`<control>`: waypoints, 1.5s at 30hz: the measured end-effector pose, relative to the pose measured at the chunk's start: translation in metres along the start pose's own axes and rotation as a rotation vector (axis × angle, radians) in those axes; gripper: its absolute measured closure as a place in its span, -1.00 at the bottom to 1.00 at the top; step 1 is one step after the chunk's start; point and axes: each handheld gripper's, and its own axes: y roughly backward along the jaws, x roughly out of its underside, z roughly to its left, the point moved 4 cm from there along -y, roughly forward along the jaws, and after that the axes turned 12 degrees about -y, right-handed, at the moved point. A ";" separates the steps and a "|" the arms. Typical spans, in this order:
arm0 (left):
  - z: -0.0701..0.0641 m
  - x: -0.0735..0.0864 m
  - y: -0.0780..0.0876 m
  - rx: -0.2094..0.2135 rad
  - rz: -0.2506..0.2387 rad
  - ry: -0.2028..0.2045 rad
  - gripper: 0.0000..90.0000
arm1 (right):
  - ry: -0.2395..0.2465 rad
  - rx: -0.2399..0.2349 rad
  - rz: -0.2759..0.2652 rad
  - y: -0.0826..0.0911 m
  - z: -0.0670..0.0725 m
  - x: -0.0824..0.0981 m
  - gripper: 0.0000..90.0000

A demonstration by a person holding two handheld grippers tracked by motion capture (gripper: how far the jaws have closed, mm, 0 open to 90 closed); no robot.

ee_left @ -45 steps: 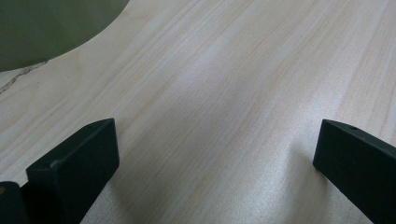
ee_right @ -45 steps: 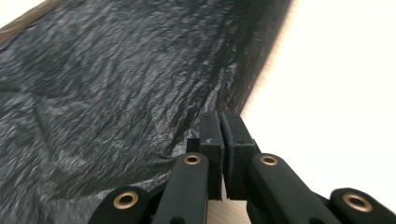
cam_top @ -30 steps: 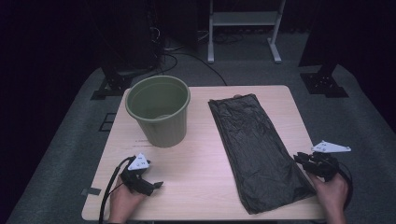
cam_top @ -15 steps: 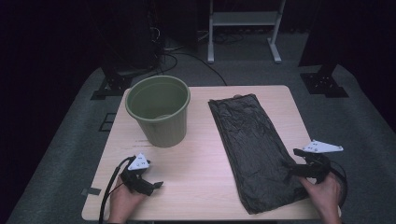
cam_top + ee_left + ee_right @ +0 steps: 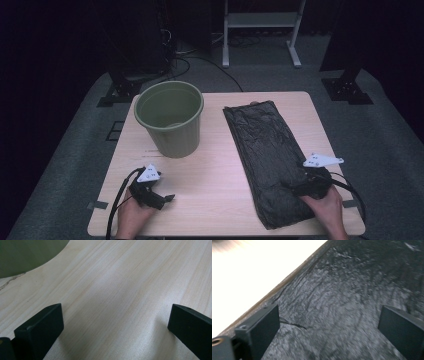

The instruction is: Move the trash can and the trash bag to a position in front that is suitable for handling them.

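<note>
Two tongs work at a pale wooden surface [image 5: 215, 195]; the right tongs [image 5: 295, 188] have slid in over the near end of the flat black bag [image 5: 265, 155], jaws just opening wide, nothing gripped, likely readying a pinch; the left tongs [image 5: 167, 199] rest apart, idle, near the green bucket [image 5: 171, 117]

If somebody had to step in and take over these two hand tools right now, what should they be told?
Left gripper: open, over bare table near the front edge, holding nothing.
Right gripper: its jaws have just been opening; now wide, above the black bag, nothing gripped.
Bag lies flat on the table's right half; green bucket stands upright at the left, apart from it.
Done: nothing visible yet.
Left: probably grasp the bag, open it and fit it into the bucket.
</note>
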 end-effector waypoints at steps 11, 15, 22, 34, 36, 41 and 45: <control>0.000 -0.001 -0.001 -0.003 0.000 0.003 -1.00 | 0.012 -0.038 0.017 -0.034 0.009 -0.005 -0.96; 0.000 -0.001 -0.001 -0.003 0.000 0.003 -1.00 | 0.042 0.025 0.035 -0.046 0.003 -0.002 -0.96; 0.002 -0.001 -0.002 -0.019 0.004 0.018 -1.00 | 0.069 0.064 0.066 -0.055 0.000 0.003 -0.96; 0.002 -0.003 -0.002 -0.021 0.003 0.030 -1.00 | 0.068 0.033 0.134 -0.060 -0.001 0.006 -0.98; 0.002 -0.005 0.000 -0.023 -0.004 0.030 -1.00 | 0.068 0.032 0.134 -0.060 -0.001 0.006 -0.98; 0.002 -0.008 0.006 -0.018 -0.020 0.049 -1.00 | 0.068 0.033 0.134 -0.060 -0.001 0.006 -0.98; 0.002 -0.016 0.013 -0.011 -0.038 0.061 -1.00 | 0.068 0.033 0.134 -0.060 -0.001 0.006 -0.98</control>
